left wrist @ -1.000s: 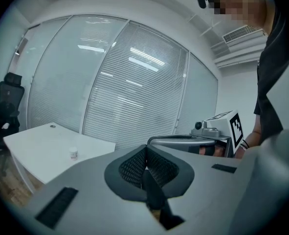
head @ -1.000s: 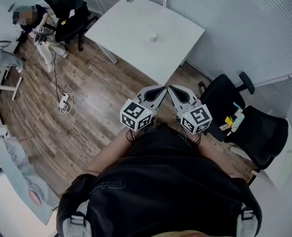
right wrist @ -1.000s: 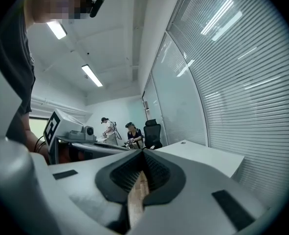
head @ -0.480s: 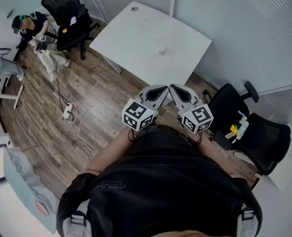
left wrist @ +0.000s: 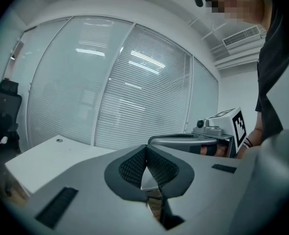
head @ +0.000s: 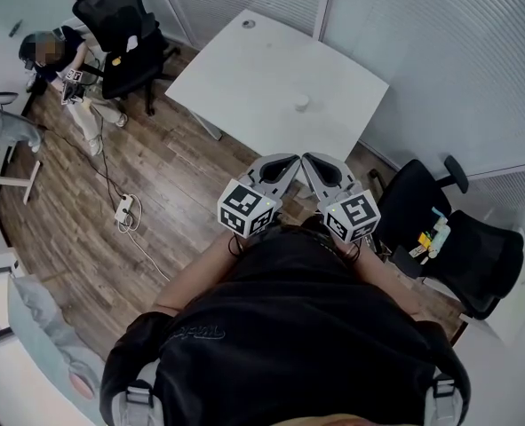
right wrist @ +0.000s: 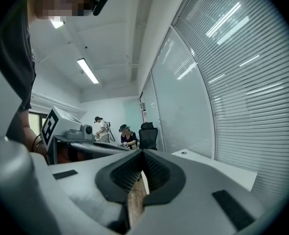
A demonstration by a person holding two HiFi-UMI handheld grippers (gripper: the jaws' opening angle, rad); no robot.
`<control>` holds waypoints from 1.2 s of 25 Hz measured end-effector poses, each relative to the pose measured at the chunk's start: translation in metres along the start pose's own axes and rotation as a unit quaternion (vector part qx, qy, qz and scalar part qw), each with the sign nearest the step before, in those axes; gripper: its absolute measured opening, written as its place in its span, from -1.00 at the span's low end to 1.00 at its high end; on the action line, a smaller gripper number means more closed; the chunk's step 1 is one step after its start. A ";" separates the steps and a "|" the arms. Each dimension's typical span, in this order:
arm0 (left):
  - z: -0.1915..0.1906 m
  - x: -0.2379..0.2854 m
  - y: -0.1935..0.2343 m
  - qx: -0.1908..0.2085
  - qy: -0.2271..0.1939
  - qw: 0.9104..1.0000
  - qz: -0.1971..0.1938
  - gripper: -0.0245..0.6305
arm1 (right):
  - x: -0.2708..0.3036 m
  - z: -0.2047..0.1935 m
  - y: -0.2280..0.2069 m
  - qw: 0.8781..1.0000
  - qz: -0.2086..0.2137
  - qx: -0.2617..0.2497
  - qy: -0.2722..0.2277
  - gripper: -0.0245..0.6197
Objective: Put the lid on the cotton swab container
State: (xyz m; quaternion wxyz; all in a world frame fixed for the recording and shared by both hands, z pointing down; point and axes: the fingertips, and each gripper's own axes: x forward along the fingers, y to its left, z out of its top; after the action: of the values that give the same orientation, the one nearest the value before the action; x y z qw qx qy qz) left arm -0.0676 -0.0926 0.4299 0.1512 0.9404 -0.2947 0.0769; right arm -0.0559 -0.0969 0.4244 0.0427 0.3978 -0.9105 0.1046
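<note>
The left gripper (head: 289, 161) and the right gripper (head: 312, 161) are held side by side close in front of the person's chest. Their tips are nearly touching each other above the wooden floor (head: 182, 176).

In the left gripper view the two ribbed pads (left wrist: 132, 168) are seen pressed together at their tips, and nothing is clamped between them. Only a sliver of table and floor is glimpsed through the small gap below the tips. The same is seen in the right gripper view: the jaws are closed tip to tip and nothing is gripped.

In the head view the cotton swab container (head: 302, 102) is seen as a small white round thing standing on the white table (head: 235, 69), toward the side nearer the glass wall (head: 440, 51). It lies ahead of both pairs of jaws and well apart from them, with bare tabletop and the table's near corner between. Whether it is covered cannot be told at this size.

Two black office chairs (head: 462, 238) are placed to the right of the grippers. A seated person (head: 62, 60) is seen at the far upper left.
</note>
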 end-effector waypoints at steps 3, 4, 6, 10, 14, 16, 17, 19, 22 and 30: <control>0.004 0.013 0.009 0.003 -0.001 1.000 0.008 -0.88 | 0.007 0.000 -0.015 1.000 0.005 0.001 0.003 -0.85; 0.006 0.017 0.013 0.001 -0.002 1.000 0.012 -0.88 | 0.009 0.001 -0.021 1.000 0.007 0.003 0.004 -0.85; 0.009 0.023 0.019 -0.001 -0.002 1.000 0.020 -0.88 | 0.012 0.003 -0.030 1.000 0.010 0.007 0.004 -0.85; 0.016 0.039 0.029 -0.006 -0.006 0.999 0.038 -0.88 | 0.020 0.010 -0.052 1.000 0.024 0.005 0.005 -0.85; 0.029 0.065 0.034 -0.001 -0.008 0.998 0.056 -0.88 | 0.021 0.020 -0.081 0.999 0.037 0.010 0.003 -0.85; 0.036 0.075 0.036 0.002 -0.013 0.998 0.065 -0.88 | 0.022 0.027 -0.093 0.999 0.043 0.007 0.000 -0.85; 0.039 0.081 0.037 0.003 -0.016 0.997 0.070 -0.88 | 0.022 0.029 -0.099 0.999 0.048 0.004 -0.001 -0.85; 0.041 0.092 0.039 0.003 -0.019 0.997 0.081 -0.88 | 0.022 0.030 -0.111 0.998 0.059 0.002 0.000 -0.85; 0.043 0.108 0.040 0.003 -0.030 0.995 0.098 -0.88 | 0.016 0.025 -0.133 0.998 0.068 0.009 0.003 -0.85; 0.052 0.131 0.047 0.017 -0.050 0.992 0.111 -0.88 | 0.018 0.021 -0.173 0.997 0.075 0.031 0.009 -0.85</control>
State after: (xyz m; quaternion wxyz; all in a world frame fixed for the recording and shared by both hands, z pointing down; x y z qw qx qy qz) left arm 0.0154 -0.2161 0.4224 0.1106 0.9070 -0.4032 0.0513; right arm 0.0588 -0.2294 0.4344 0.0309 0.3286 -0.9337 0.1391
